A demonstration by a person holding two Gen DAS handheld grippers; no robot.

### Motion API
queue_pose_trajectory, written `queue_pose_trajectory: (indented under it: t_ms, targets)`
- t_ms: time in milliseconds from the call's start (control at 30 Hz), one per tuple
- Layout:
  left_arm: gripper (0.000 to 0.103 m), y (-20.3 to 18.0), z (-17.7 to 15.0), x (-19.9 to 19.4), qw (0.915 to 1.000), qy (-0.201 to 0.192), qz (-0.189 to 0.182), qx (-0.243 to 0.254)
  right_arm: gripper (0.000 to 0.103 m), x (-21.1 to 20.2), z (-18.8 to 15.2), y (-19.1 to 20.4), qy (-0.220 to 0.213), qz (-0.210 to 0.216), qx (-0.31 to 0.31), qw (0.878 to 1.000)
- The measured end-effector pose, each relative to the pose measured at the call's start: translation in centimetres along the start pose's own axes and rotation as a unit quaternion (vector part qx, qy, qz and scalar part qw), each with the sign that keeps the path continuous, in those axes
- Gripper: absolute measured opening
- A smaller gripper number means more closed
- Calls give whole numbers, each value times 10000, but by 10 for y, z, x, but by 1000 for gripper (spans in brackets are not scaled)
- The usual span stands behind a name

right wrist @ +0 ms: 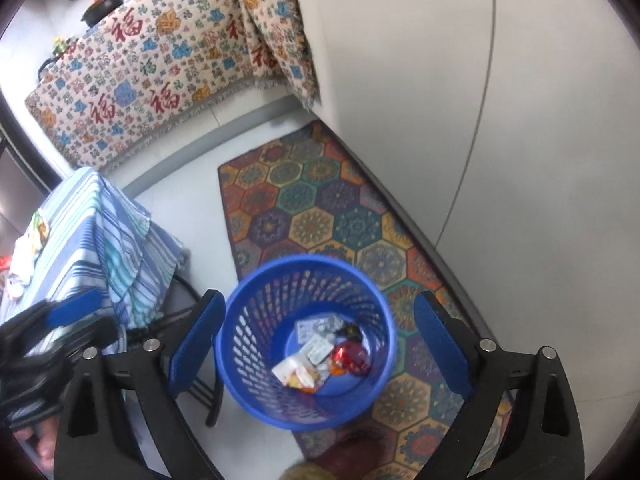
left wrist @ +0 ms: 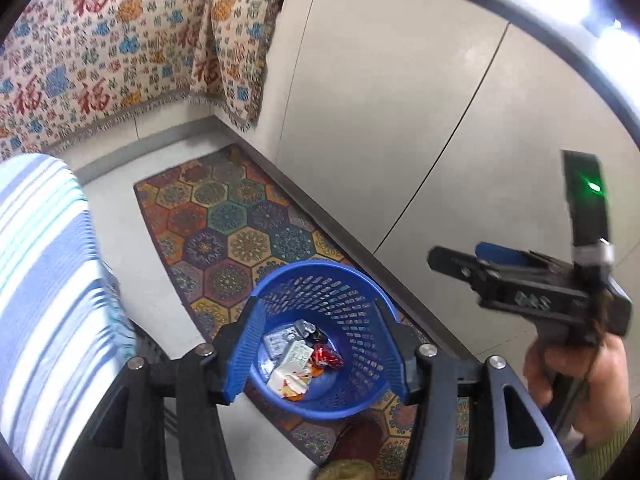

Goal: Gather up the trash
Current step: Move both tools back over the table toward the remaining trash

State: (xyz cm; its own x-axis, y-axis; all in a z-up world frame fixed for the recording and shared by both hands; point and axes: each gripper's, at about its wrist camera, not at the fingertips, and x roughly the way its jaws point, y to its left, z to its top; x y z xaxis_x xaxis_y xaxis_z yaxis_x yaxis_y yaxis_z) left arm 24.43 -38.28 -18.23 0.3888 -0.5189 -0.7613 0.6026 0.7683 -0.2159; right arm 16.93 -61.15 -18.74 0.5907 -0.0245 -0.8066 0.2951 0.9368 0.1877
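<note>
A blue perforated waste basket (left wrist: 340,280) stands on a patterned rug; it also shows in the right wrist view (right wrist: 260,304). Several wrappers (left wrist: 298,356) lie in its bottom, white, silver and red, also seen from the right wrist (right wrist: 320,356). My left gripper (left wrist: 320,344) hovers over the basket, open and empty, its blue pads (left wrist: 246,352) spread wide. My right gripper (right wrist: 316,344) is open and empty above the basket; in the left wrist view it appears at the right (left wrist: 460,264). More trash (right wrist: 28,248) lies on the striped tablecloth.
A hexagon-patterned rug (right wrist: 320,208) lies along a white wall (right wrist: 440,80). A table with a striped blue cloth (right wrist: 92,232) stands left of the basket. A cabinet draped with a patterned cloth (right wrist: 140,72) is at the back.
</note>
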Motion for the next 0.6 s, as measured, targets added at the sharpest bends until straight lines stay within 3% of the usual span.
queue_pose_trajectory:
  t_ms: [133, 300, 467, 600]
  targets:
    - [60, 14, -18, -49, 9991, -162, 389, 31, 98, -4, 6, 23, -122, -135, -307, 9994]
    - [64, 53, -49, -104, 9937, -250, 1071, -218, 98, -18, 1, 71, -375, 175, -787, 9960]
    - [65, 114, -88, -149, 9806, -247, 1772, -799, 99, -26, -16, 142, -521, 632, -1446, 9861]
    - [65, 168, -122, -175, 9638, -168, 2251, -1421, 100, -32, -36, 210, -668, 984, -2120, 9700]
